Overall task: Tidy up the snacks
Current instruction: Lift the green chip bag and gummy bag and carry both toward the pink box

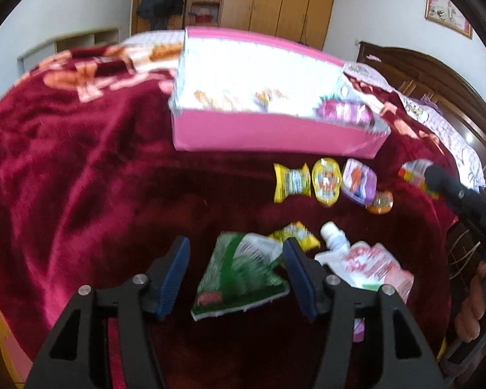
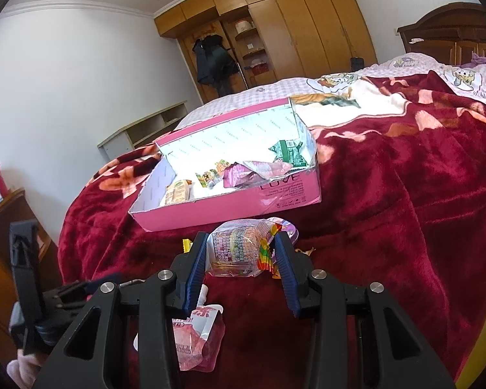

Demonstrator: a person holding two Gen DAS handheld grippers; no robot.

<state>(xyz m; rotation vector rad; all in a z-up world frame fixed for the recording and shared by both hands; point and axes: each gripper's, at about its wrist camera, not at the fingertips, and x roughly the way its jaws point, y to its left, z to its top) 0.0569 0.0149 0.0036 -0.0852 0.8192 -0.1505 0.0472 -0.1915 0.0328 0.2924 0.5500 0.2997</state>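
While a few packets already lie in the pink box (image 2: 230,207), most snacks remain on the blanket (image 1: 81,162). Your right gripper (image 2: 241,259) grips a clear snack pack (image 2: 233,253); your left gripper (image 1: 236,275) straddles the green packet (image 1: 239,275), released.

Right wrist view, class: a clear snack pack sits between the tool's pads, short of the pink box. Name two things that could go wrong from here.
1. The clear, crinkly plastic snack pack is held only by its sides in the right tool; it may slip before reaching the pink cardboard box.
2. The box's near right corner already holds piled packets; a drop there could spill onto the red plush blanket.
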